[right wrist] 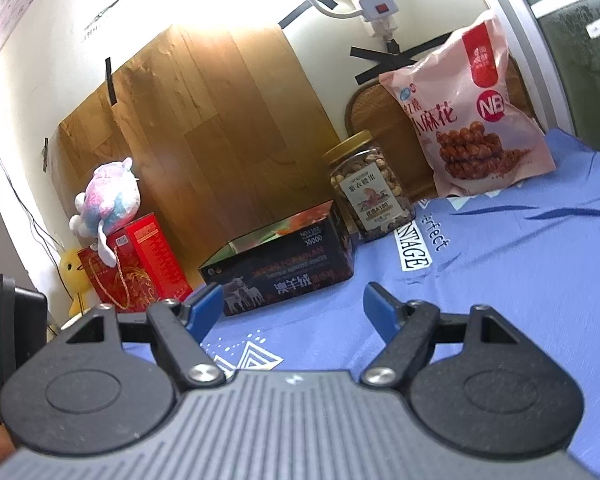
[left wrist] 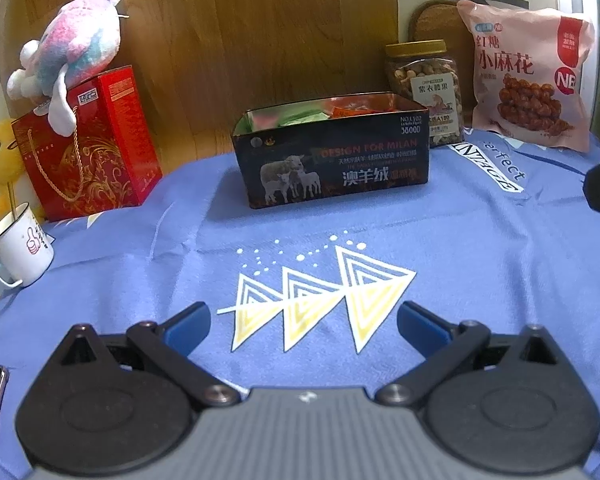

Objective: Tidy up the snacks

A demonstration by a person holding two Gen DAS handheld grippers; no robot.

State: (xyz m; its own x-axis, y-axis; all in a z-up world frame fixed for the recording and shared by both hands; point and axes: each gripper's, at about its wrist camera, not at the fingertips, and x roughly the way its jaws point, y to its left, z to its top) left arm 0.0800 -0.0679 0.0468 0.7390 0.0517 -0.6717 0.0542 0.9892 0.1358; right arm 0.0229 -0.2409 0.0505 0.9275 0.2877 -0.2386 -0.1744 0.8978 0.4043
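Observation:
A black open box [left wrist: 332,160] with sheep printed on it stands at the back middle of the blue cloth and holds several snack packets [left wrist: 340,114]. It also shows in the right wrist view [right wrist: 284,268]. A jar of nuts [left wrist: 426,88] [right wrist: 370,186] stands right of the box. A pink snack bag [left wrist: 528,76] [right wrist: 466,120] leans on the wall at the far right. My left gripper [left wrist: 304,322] is open and empty over the cloth in front of the box. My right gripper [right wrist: 294,308] is open and empty, right of the box.
A red gift box [left wrist: 96,144] with a plush toy [left wrist: 72,52] on top stands at the left, with a yellow duck toy [left wrist: 0,156] and a white mug [left wrist: 20,244] beside it. A wooden board [left wrist: 260,32] leans on the wall behind. The blue cloth [left wrist: 480,280] covers the table.

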